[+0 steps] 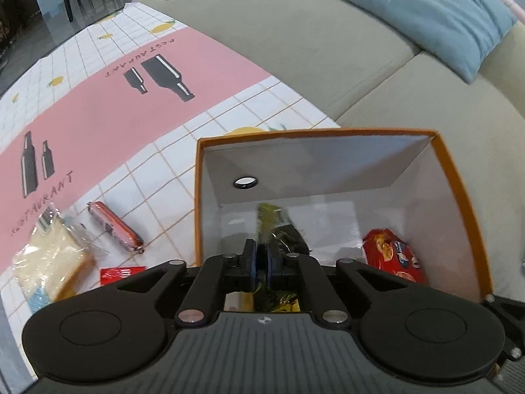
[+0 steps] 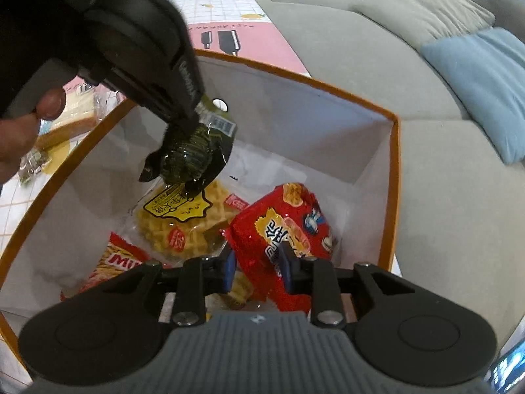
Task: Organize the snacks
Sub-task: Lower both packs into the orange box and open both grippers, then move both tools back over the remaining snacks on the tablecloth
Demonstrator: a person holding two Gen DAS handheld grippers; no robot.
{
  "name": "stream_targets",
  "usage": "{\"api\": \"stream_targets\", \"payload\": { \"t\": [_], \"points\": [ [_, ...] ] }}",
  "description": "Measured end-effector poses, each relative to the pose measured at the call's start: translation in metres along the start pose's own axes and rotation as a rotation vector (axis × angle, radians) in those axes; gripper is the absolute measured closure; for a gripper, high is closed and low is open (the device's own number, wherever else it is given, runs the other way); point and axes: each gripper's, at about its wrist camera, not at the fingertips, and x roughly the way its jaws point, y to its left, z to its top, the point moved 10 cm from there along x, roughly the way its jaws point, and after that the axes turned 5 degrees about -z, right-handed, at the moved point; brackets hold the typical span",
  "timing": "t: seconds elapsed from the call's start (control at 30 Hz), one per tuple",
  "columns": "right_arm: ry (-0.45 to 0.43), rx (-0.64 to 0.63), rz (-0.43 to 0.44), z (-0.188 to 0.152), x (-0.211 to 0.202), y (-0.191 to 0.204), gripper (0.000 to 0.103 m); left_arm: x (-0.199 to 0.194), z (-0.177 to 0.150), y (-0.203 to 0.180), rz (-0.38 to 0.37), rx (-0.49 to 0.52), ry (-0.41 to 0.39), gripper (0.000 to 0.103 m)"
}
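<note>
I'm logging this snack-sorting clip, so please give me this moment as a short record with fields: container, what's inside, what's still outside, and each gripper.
container: orange-rimmed box, open, white inside
inside box: waffle pack, red snack bag, red-yellow stick pack
left gripper: shut on dark green packet, held above the box floor
right gripper: open, over the red snack bag
still on tablecloth: bread slice pack, sausage stick, small red packet

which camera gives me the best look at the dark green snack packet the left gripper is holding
Right wrist view: the dark green packet hangs in full view over the orange box. In the left wrist view, the left gripper hides most of it.
</note>
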Motion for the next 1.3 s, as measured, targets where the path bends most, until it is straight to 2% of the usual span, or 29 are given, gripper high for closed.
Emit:
{"api": "stream_targets", "payload": {
  "t": [0.07,0.2,0.27,0.33,0.37,0.5,0.63,0.83,1.0,1.1,1.2,1.3],
  "points": [
    [0.008,0.041,0.029,-0.003,-0.004,0.001,0.075,0.000,-0.001,0.002,0.011,-0.004,0.009,0.093],
    [0.017,0.124,0.093,-0.007,-0.014,0.008,0.064,-0.009,-0.005,0.003,0.014,-0.003,0.014,0.069],
    [0.007,0.134,0.096,-0.011,-0.024,0.012,0.062,-0.021,-0.009,-0.001,-0.002,0.002,-0.004,0.066],
    [-0.004,0.138,0.095,-0.013,-0.032,0.017,0.058,-0.037,-0.012,-0.005,-0.011,0.015,-0.034,0.055],
    [-0.012,0.143,0.094,-0.014,-0.036,0.019,0.055,-0.045,-0.014,-0.007,-0.016,0.019,-0.052,0.053],
    [-0.065,0.184,0.092,-0.018,-0.060,0.029,0.053,-0.089,-0.023,-0.007,-0.041,0.021,-0.141,0.051],
    [-0.152,0.205,0.095,-0.014,-0.088,0.040,0.045,-0.131,-0.036,0.003,-0.046,0.007,-0.236,0.049],
    [-0.294,0.206,0.088,-0.001,-0.135,0.066,0.045,-0.172,-0.062,0.035,0.014,-0.017,-0.327,0.049],
    [-0.337,0.201,0.131,0.004,-0.154,0.097,0.045,-0.180,-0.095,0.077,0.109,-0.037,-0.312,0.049],
    [-0.325,0.164,0.169,0.004,-0.156,0.123,0.045,-0.173,-0.118,0.105,0.168,-0.052,-0.251,0.049],
    [-0.286,0.138,0.200,0.004,-0.148,0.146,0.045,-0.166,-0.138,0.129,0.162,-0.108,-0.204,0.049],
    [-0.246,0.099,0.190,0.004,-0.136,0.165,0.045,-0.160,-0.152,0.150,0.149,-0.163,-0.180,0.044]
  ]
}}
